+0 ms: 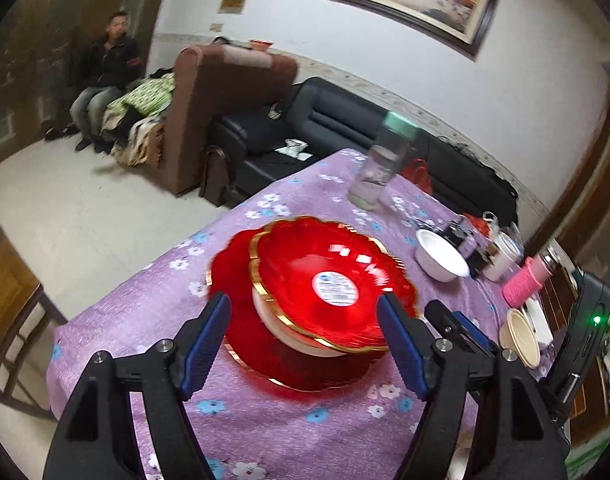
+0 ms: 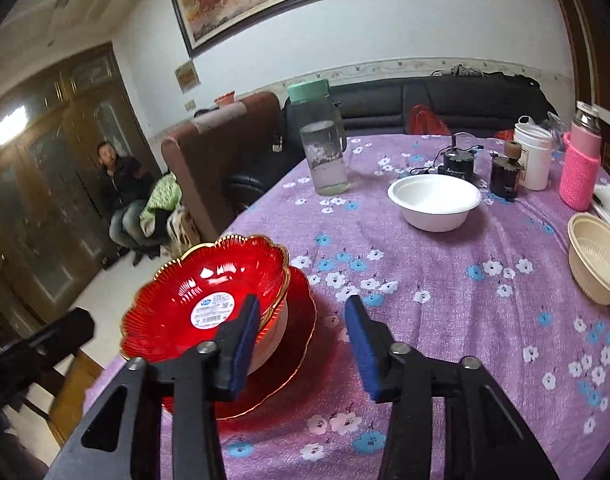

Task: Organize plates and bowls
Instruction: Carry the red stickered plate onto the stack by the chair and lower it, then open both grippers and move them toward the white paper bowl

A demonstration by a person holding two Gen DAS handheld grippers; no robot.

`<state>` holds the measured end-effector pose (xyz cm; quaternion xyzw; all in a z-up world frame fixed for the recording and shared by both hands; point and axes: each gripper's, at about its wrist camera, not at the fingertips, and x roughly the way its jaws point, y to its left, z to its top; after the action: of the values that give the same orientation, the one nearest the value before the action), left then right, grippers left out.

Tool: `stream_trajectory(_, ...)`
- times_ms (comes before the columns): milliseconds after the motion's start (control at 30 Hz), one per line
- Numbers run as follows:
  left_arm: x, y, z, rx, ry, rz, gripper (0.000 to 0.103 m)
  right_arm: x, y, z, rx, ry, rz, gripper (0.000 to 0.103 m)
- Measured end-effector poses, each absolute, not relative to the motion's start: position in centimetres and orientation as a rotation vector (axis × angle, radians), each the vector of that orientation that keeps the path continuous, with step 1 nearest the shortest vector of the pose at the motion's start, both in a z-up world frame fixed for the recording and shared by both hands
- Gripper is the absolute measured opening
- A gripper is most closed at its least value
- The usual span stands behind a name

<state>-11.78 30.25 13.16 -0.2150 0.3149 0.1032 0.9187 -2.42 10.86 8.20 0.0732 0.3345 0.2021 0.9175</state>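
Left wrist view takes in a table (image 1: 265,420) under a purple cloth printed with white and blue flowers, with a black sofa (image 1: 345,120) beyond its far edge. Near the table's left edge lies a flat red plate (image 1: 241,344) with a gold rim; on it sits a white bowl (image 1: 305,340), and a scalloped red bowl (image 1: 329,276) with a gold rim rests tilted on top of that. A round white sticker (image 1: 337,287) with blue print sits in the red bowl's middle; its writing is too small to read. Farther right stand a second white bowl (image 2: 435,202), a cream bowl (image 2: 593,260) at the right edge, a clear bottle (image 2: 323,140) with a green cap, and a flask (image 2: 581,160) in a pink knitted sleeve. The left gripper (image 1: 305,332) hovers with its jaws wide on either side of the stack, holding nothing. The right gripper (image 2: 301,336) is likewise spread wide and empty, its left pad in front of the red bowl's rim.
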Motion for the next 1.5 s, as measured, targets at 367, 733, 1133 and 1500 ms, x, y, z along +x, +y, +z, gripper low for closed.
stream_trajectory(367, -11.5, 32.1, 12.0, -0.488, 0.671, 0.209, 0.075, -2.5, 12.5, 8.0, 0.13, 0.713, 0.448, 0.044)
stream_trajectory(733, -11.9, 29.2, 13.3, -0.388, 0.66, 0.185, 0.075, -3.9, 6.3, 8.7, 0.258, 0.68, 0.352, 0.044)
stream_trajectory(1133, -9.8, 17.9, 21.0, -0.092, 0.53, 0.094, 0.094, -3.8, -6.2, 12.5, 0.306, 0.575, 0.17, 0.044)
stream_trajectory(1500, -2.3, 10.5, 32.2, -0.029, 0.543, -0.167, 0.094, -3.7, -14.0, 24.3, 0.316, 0.343, 0.094, 0.06)
